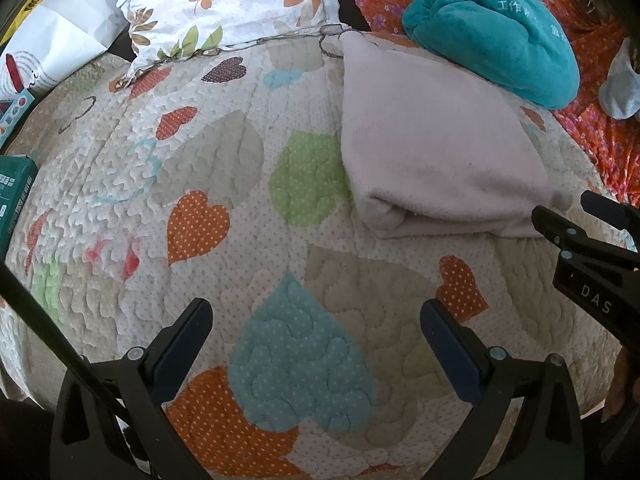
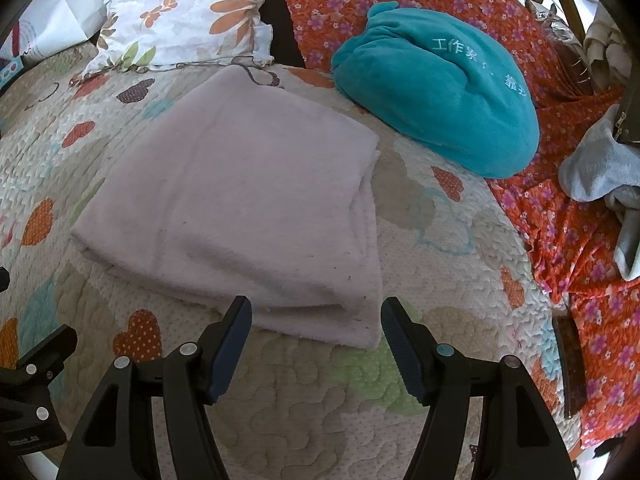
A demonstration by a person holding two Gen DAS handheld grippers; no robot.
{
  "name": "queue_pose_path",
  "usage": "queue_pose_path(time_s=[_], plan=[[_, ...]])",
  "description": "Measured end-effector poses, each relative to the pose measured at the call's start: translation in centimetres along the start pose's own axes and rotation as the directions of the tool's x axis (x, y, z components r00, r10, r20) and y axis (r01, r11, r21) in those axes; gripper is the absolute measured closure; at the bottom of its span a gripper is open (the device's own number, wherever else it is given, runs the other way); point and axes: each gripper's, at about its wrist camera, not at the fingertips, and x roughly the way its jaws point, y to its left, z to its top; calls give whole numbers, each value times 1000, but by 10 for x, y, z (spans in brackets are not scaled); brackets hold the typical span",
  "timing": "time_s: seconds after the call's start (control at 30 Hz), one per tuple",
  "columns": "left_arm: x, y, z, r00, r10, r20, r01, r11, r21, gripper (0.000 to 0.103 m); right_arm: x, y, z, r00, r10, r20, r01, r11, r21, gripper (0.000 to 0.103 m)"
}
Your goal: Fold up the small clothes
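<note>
A pale pink cloth [image 2: 248, 200] lies folded into a thick rectangle on the heart-patterned quilt [image 2: 440, 248]. In the left wrist view the same pink cloth [image 1: 436, 152] sits up and to the right of my left gripper [image 1: 316, 320]. That gripper is open over bare quilt [image 1: 240, 160], holding nothing. My right gripper [image 2: 316, 320] is open too, just short of the cloth's near edge, with nothing between its fingers. The right gripper [image 1: 576, 220] also enters the left wrist view from the right, beside the cloth's near right corner.
A teal plush bundle [image 2: 440, 104] rests behind the cloth on an orange flowered sheet [image 2: 580, 240]. A floral pillow [image 2: 180, 12] lies at the back left. Grey garments [image 2: 600, 168] sit at the right. A green box [image 1: 14, 192] and paper bags [image 1: 52, 32] border the left.
</note>
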Motion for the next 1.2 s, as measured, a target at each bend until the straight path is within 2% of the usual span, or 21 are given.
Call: queue_pose_path(time_s=[1.2], plan=[[5, 2, -4, 1000, 1, -14, -1, 1000, -3, 0, 2, 5, -2, 1000, 7, -11, -7, 1000, -27, 29]])
